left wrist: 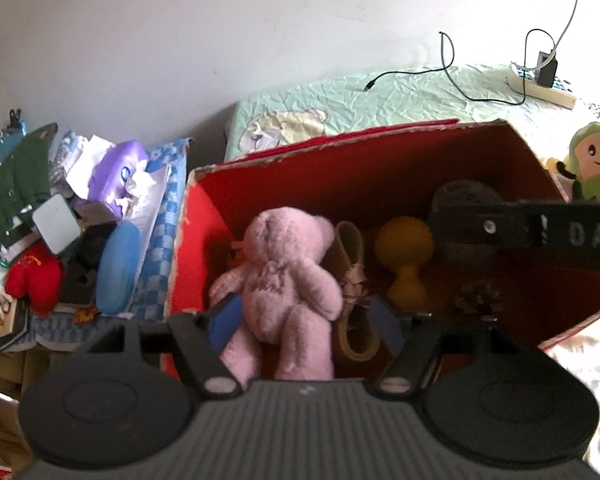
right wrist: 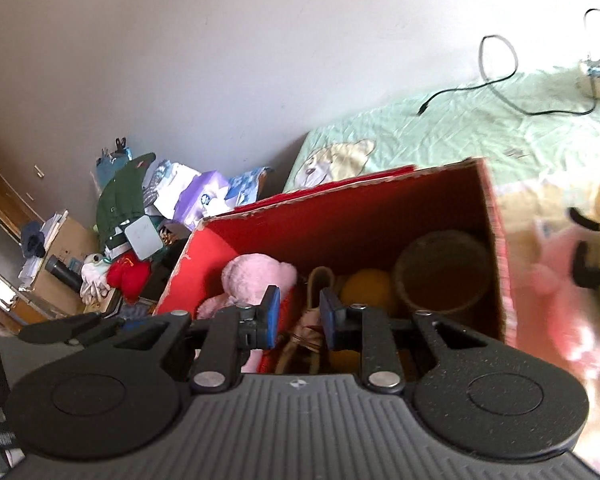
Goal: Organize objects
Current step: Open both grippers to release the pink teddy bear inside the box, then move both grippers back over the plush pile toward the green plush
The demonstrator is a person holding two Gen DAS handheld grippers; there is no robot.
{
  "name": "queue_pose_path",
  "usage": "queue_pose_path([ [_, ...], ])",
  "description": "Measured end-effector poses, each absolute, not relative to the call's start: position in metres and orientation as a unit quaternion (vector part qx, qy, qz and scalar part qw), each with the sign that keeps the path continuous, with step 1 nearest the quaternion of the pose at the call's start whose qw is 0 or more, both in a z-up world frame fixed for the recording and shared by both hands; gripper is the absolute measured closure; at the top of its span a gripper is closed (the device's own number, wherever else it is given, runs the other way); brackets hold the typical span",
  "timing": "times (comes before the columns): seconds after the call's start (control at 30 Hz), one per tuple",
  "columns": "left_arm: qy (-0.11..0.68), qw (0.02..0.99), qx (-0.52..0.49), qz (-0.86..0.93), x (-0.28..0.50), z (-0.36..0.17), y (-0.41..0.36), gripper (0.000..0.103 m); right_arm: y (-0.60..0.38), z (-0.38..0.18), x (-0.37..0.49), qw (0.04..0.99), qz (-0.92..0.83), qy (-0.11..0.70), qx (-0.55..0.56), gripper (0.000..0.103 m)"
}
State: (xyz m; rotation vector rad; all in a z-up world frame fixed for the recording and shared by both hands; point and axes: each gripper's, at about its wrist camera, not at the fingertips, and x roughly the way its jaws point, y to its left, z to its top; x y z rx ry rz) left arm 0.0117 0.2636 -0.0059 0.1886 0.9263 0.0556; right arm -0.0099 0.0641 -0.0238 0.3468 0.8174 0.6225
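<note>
Pink teddy bear (left wrist: 284, 276) lies on its back inside the red cardboard box (left wrist: 204, 216), against the box's left wall, with a tan little shoe (left wrist: 354, 300) touching its right side and a yellow rounded toy (left wrist: 406, 256) just beyond that. The left wrist view shows the bear whole, fuzzy, pale pink, arms and legs spread, between the spread-apart left tongs (left wrist: 304, 320), whose blue pads sit beside it; whether they touch it I cannot tell. That view also catches a black bar of the other tool crossing the box's right end and a green-hooded smiling plush (left wrist: 594, 164) on the bed (left wrist: 400, 96) past the box's right corner. The right wrist view shows only the bear's head and one arm, but reveals a brown round basket (right wrist: 444, 272) in the box's right end. The right tongs (right wrist: 299, 316) hang over the box, parted and gripping nothing.
</note>
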Motion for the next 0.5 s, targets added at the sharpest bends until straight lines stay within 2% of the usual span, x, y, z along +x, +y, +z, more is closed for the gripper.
queue_pose_path([
  [0.5, 0.424, 0.899, 0.108, 0.03, -0.015, 0.023, 0.172, 0.023, -0.034, -0.007, -0.045, 0.87, 0.289, 0.356, 0.18, 0.077],
])
